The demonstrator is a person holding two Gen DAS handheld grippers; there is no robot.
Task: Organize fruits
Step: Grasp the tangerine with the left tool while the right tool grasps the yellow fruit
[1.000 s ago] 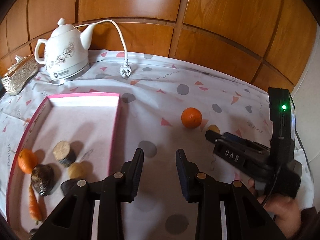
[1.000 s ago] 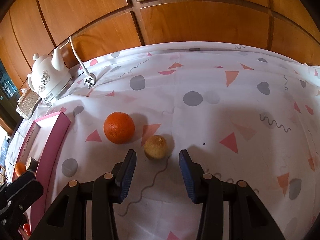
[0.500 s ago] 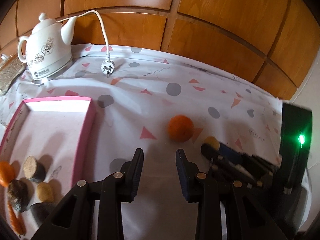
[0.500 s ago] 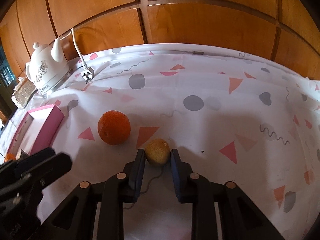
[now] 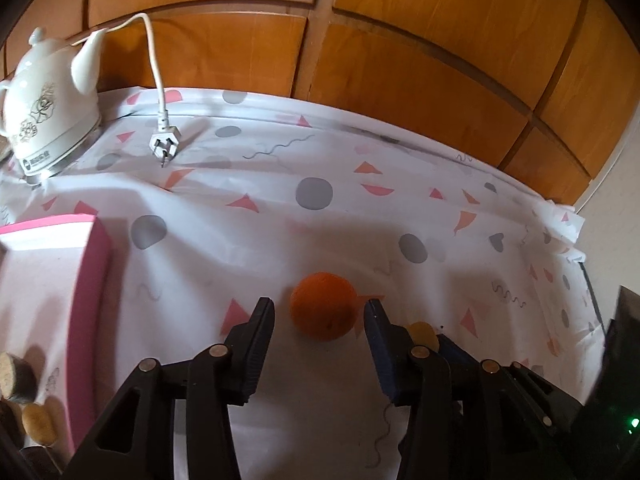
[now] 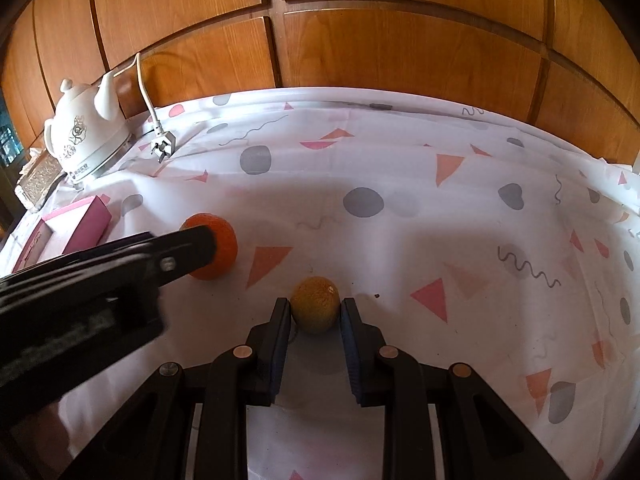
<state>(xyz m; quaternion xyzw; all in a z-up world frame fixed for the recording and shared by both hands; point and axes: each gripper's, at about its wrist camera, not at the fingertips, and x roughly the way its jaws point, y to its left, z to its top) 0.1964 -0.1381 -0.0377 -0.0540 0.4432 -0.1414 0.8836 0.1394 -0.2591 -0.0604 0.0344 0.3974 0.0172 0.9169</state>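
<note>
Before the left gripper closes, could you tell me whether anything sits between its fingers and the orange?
Nothing visible does. The orange lies on the tablecloth between the open left gripper fingers, with bare cloth on both sides.

Glossy orange-brown wood panelling fills twelve o'clock (a light glare at the top); patterned white tablecloth spreads below.

White kettle carries a small dark brand mark on its lower body; characters too small and blurred to read. No other text legible.
</note>
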